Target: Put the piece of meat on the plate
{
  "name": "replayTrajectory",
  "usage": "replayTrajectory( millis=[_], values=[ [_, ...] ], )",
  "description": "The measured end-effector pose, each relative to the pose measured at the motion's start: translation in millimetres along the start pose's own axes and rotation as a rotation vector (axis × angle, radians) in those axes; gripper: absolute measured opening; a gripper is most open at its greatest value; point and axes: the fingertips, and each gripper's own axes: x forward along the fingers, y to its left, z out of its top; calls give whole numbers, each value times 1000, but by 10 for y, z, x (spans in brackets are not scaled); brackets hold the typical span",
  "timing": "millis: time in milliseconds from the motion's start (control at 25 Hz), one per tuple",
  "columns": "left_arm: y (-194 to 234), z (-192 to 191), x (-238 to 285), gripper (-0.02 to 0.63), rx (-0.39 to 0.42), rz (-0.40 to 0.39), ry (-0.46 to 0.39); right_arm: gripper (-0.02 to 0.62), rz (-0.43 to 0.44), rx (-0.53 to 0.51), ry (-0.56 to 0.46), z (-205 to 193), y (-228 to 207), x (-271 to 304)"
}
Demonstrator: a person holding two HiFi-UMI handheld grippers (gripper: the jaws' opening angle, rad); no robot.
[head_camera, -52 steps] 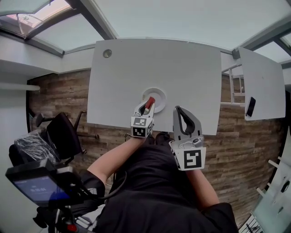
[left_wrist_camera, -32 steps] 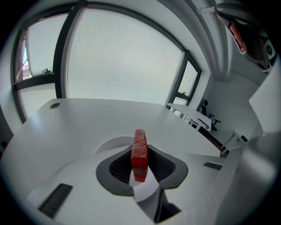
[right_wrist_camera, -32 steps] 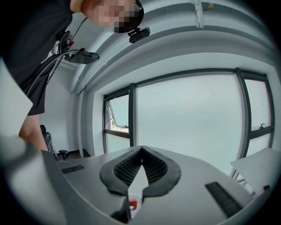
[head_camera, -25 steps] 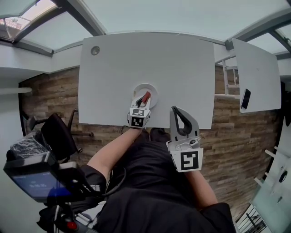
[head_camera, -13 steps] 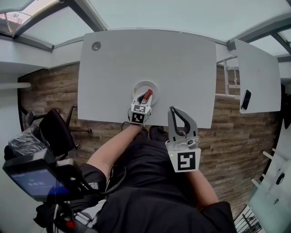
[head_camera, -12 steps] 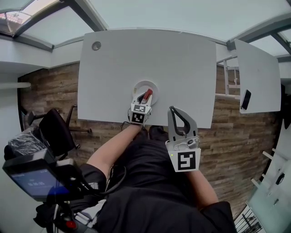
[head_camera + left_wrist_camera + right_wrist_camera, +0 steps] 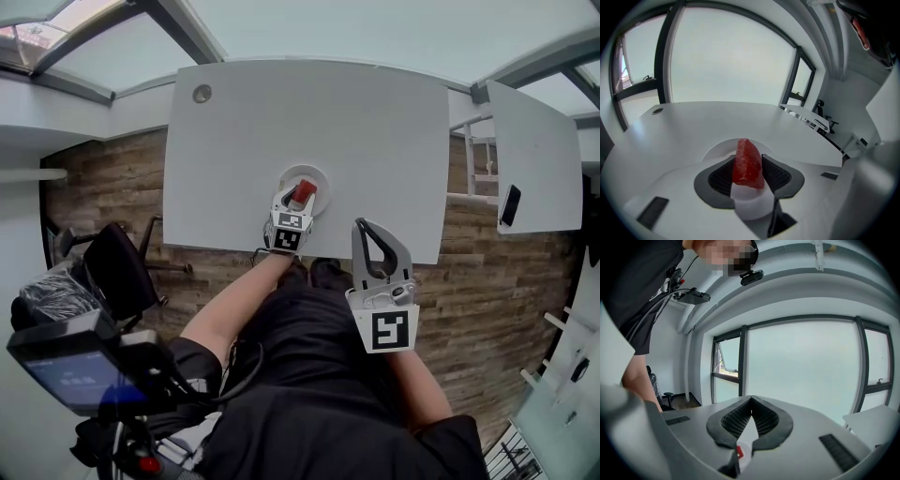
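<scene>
Pinching a red piece of meat (image 7: pixel 747 160) in the left tongs (image 7: pixel 745 161) over the white plate (image 7: pixel 716 146) on the tabletop (image 7: pixel 375 141), holding the right tongs (image 7: pixel 751 400) pressed together, empty, near its front edge.

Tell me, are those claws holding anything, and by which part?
The left gripper holds the red piece of meat by its lower half, one pad on each broad side, over the plate. The right gripper is shut on nothing.

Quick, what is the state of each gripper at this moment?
Left gripper: closed on the piece of meat, over the plate.
Right gripper: closed, holding nothing.
</scene>
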Motion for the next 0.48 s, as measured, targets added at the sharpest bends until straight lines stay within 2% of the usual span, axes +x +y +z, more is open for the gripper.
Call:
replayTrajectory(
  millis=[200, 360, 480],
  values=[
    [59, -31, -40, 211, 14, 9, 6, 5, -8, 13, 27, -62, -23, -23],
    [45, 4, -15, 223, 54, -4, -12, 5, -28, 30, 17, -63, -103, -25],
    [51, 14, -36, 225, 51, 1, -27, 5, -30, 45, 17, -90, -102, -22]
  ],
)
